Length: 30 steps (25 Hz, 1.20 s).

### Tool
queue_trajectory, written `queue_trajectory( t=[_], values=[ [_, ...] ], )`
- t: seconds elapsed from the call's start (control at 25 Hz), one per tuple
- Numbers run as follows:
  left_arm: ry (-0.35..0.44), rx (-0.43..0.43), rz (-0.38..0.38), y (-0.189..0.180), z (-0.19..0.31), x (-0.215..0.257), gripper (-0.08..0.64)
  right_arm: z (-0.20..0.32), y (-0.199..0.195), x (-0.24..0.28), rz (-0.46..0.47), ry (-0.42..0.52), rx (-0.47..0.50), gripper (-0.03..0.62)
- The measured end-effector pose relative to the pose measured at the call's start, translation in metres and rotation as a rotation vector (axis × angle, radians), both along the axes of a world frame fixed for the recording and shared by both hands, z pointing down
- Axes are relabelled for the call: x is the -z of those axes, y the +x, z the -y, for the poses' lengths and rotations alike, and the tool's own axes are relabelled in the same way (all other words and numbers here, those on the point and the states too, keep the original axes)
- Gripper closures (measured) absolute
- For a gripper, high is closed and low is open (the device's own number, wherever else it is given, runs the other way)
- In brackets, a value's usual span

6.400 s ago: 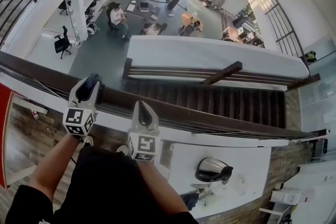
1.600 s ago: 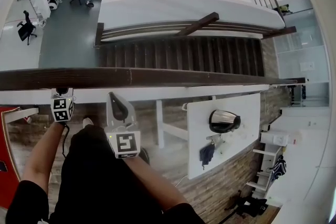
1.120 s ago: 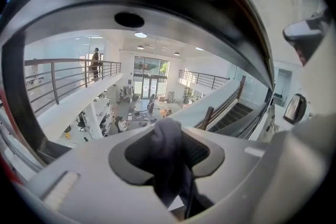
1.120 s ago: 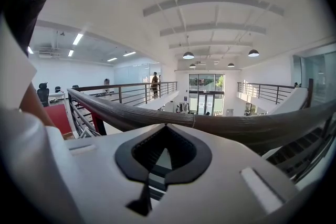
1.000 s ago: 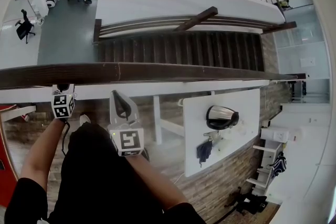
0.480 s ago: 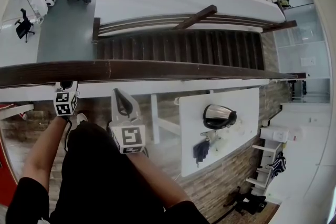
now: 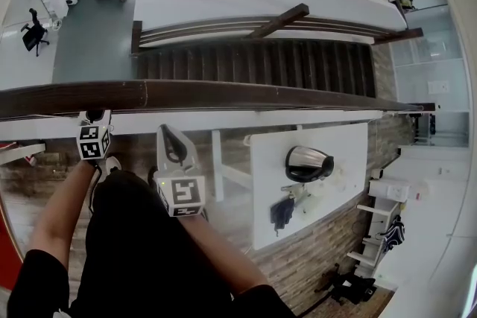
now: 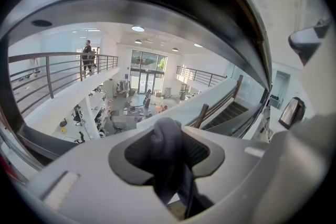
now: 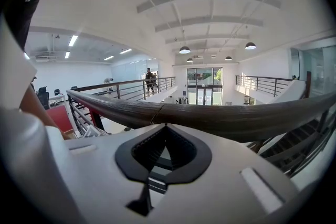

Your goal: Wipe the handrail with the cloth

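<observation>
Handrail (image 7: 223,94): dark wood, long axis runs L-R across the whole head view, right end dipping slightly; staircase (image 7: 253,59) lies beyond it, lower floor far below.

L gripper (image 7: 93,117) sits at the rail's near edge, far left, pointing away from the person toward the rail. Its jaws are clamped on a dark cloth (image 8: 168,162), bunched and sticking up past the tips, w/ the rail arching close overhead in the left gripper view. Can't tell if cloth touches wood.

R gripper (image 7: 167,132) is just right of it, near side of rail, not touching; jaws closed tip to tip, nothing between them, rail (image 9: 220,119) crossing just ahead.

Further right: white table (image 7: 350,160).
</observation>
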<state>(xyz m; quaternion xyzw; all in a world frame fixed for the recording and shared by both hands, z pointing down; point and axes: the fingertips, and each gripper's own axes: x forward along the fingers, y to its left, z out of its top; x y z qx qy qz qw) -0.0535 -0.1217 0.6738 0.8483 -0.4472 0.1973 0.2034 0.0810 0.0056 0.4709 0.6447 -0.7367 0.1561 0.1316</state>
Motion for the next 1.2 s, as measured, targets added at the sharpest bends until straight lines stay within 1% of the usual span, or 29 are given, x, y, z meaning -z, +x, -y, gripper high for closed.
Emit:
queue_trajectory(
  t=[0.2,0.68,0.96,1.2],
  values=[
    [-0.015,-0.035,-0.01,0.016,-0.006,0.002,0.433,-0.003,0.002,0.0,0.01,-0.008,0.003,0.59],
    [-0.045,-0.056,-0.023,0.053,-0.017,0.002,0.431,-0.015,0.022,-0.005,0.03,-0.015,-0.017,0.591],
    [-0.044,-0.086,-0.023,0.078,-0.021,0.003,0.428,-0.017,0.037,0.002,0.034,-0.009,-0.028,0.591],
    [-0.066,-0.129,-0.04,0.12,-0.033,0.002,0.428,-0.02,0.055,-0.002,0.034,-0.009,-0.024,0.59]
  ],
)
